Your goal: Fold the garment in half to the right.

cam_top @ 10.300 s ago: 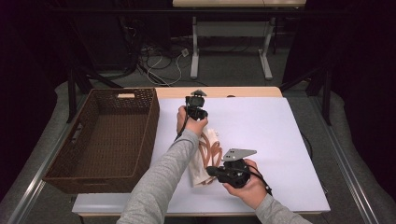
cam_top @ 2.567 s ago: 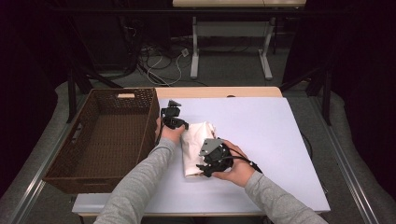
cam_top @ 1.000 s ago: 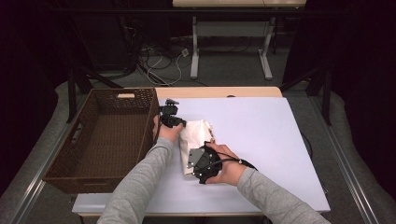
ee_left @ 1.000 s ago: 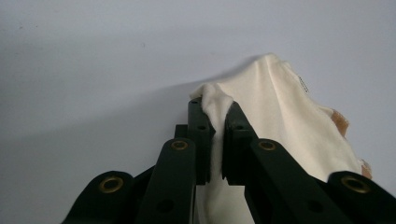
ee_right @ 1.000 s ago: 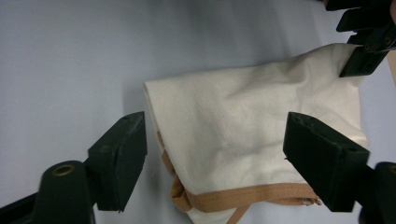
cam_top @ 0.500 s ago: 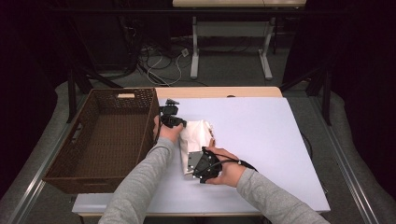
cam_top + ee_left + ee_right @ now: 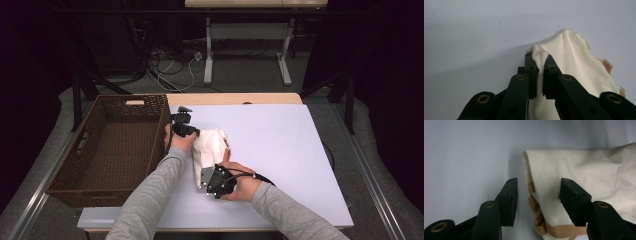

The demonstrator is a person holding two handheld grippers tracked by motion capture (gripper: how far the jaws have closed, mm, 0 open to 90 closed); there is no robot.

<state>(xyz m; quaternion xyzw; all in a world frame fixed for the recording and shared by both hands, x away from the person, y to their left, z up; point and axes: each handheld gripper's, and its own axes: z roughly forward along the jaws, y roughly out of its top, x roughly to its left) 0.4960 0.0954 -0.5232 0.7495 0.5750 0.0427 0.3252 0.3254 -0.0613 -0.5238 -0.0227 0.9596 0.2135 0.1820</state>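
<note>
A cream cloth bag (image 7: 209, 147) with tan straps lies bunched on the white table (image 7: 280, 145), just right of the basket. My left gripper (image 7: 186, 131) is at its far end, shut on a pinched fold of the cloth (image 7: 539, 65). My right gripper (image 7: 204, 181) is at the near end, open. In the right gripper view its jaws stand wide on either side of the bag's folded edge (image 7: 541, 182), with the tan straps (image 7: 537, 215) between them.
A dark brown wicker basket (image 7: 112, 145) stands on the table's left side, right beside my left hand. White tabletop stretches out to the right of the bag. Table legs and cables (image 7: 175, 65) are on the floor beyond the far edge.
Over the last second my right gripper has stayed at the bag's near end and shifted only slightly. The left gripper keeps its hold at the far end.
</note>
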